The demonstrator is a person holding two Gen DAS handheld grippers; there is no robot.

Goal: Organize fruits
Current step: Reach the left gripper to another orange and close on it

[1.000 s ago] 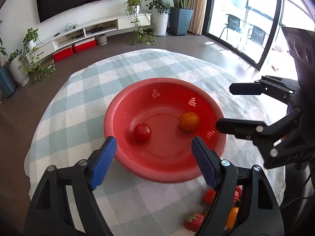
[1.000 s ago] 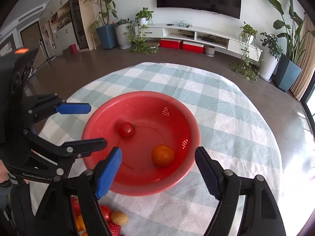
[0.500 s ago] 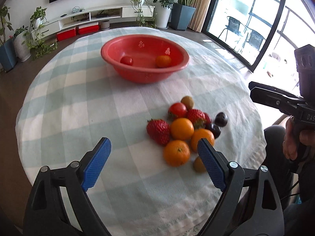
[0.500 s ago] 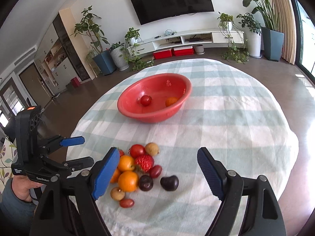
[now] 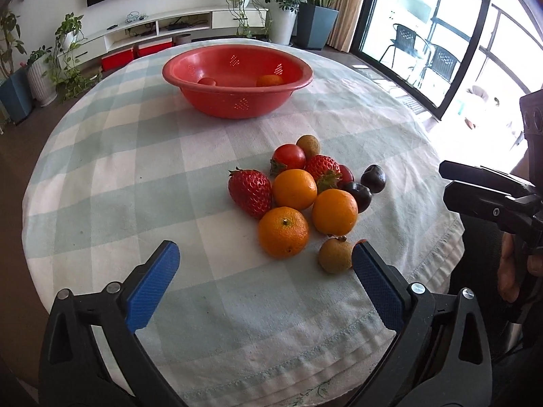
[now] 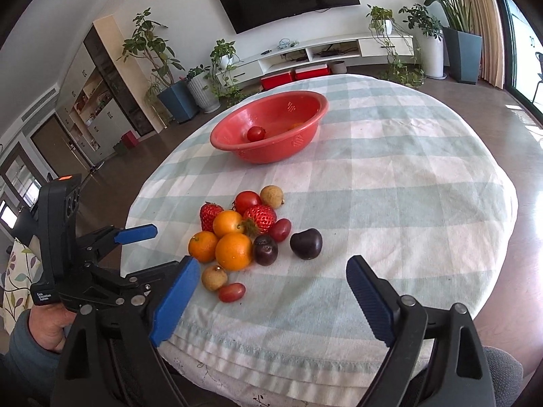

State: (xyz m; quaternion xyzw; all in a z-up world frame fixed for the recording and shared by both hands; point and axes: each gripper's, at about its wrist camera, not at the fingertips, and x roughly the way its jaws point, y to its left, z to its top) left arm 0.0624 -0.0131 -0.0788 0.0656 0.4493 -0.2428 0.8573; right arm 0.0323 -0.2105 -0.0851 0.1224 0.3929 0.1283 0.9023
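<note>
A red bowl (image 5: 237, 101) (image 6: 271, 149) stands at the far side of the table with a tomato (image 6: 255, 134) and an orange (image 5: 269, 80) inside. Nearer lies a fruit pile: three oranges (image 5: 283, 232), two strawberries (image 5: 250, 192), a tomato (image 5: 289, 156), brown longans (image 5: 335, 256), dark plums (image 6: 306, 243) and red grapes (image 6: 231, 292). My left gripper (image 5: 264, 243) (image 6: 166, 247) hovers just short of the pile, its jaws opening with nothing between the pads. My right gripper (image 6: 272, 260) (image 5: 445, 181) hangs on the pile's other side, also opening and empty.
A green-and-white checked cloth (image 5: 135, 176) covers the round table, and its hem (image 6: 305, 349) runs just under both grippers. A hand (image 6: 47, 325) holds the left gripper. Beyond the table are brown floor, potted plants, a TV shelf and glass doors.
Both grippers have drawn back from over the bowl to the table's near edge and sunk lower. The fruit pile has come into full view. Both pairs of jaws have widened.
</note>
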